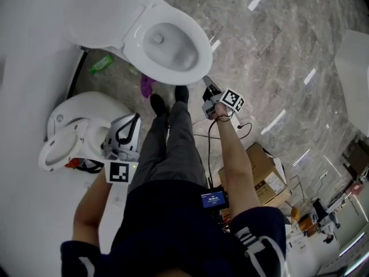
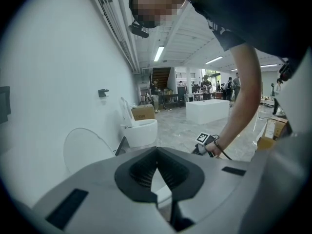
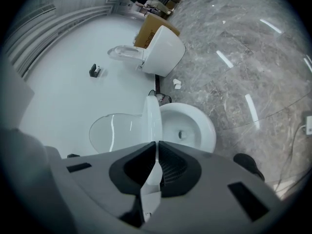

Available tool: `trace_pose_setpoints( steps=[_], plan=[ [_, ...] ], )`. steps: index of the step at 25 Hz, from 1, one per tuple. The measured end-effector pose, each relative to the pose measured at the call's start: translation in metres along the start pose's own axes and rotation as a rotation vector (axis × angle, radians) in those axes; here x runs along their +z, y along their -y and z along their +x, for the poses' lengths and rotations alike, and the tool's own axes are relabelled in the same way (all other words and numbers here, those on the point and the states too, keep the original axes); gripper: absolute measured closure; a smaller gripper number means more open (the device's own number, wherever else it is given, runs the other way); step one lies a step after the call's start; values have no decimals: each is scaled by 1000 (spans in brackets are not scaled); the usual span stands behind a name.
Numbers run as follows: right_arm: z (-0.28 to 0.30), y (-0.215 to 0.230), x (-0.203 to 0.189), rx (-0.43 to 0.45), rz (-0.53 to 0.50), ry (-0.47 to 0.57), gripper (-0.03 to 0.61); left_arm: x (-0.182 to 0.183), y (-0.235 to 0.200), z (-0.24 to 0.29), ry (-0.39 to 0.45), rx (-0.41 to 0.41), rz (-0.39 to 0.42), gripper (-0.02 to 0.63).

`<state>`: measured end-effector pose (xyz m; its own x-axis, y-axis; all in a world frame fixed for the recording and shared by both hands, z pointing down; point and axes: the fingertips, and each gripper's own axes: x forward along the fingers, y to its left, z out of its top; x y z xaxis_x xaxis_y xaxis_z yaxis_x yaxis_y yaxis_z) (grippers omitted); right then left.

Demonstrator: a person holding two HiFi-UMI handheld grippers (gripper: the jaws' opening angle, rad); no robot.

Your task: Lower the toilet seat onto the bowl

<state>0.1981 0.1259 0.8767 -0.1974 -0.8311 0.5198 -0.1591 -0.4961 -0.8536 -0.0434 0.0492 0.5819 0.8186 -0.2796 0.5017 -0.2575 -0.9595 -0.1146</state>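
Toilet seat (image 3: 151,117) upright | right claw (image 3: 156,144) closed — empty | left claw (image 2: 157,148) closed — empty

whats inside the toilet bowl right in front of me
Inside the toilet bowl only bare white porcelain and the dark drain opening show. No loose object shows in it. The hollow under the near rim is covered from view.

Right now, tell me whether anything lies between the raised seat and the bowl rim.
Nothing visible does. The seat stands upright at the back of the bowl, and the rim is bare in both views that show it. The person's shoe is on the floor in front.
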Motion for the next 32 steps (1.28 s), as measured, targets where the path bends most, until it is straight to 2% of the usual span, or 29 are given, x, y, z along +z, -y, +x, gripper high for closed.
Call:
trace_pose_setpoints(
  steps=[10,32],
  plan=[
    [10,29,2,-15,2,-20,549,-15,-1,12,-21,-9,-4,589],
    [30,82,3,-120,-35,-62,549,-43,5,28,-87,-22,-23,589]
  ],
)
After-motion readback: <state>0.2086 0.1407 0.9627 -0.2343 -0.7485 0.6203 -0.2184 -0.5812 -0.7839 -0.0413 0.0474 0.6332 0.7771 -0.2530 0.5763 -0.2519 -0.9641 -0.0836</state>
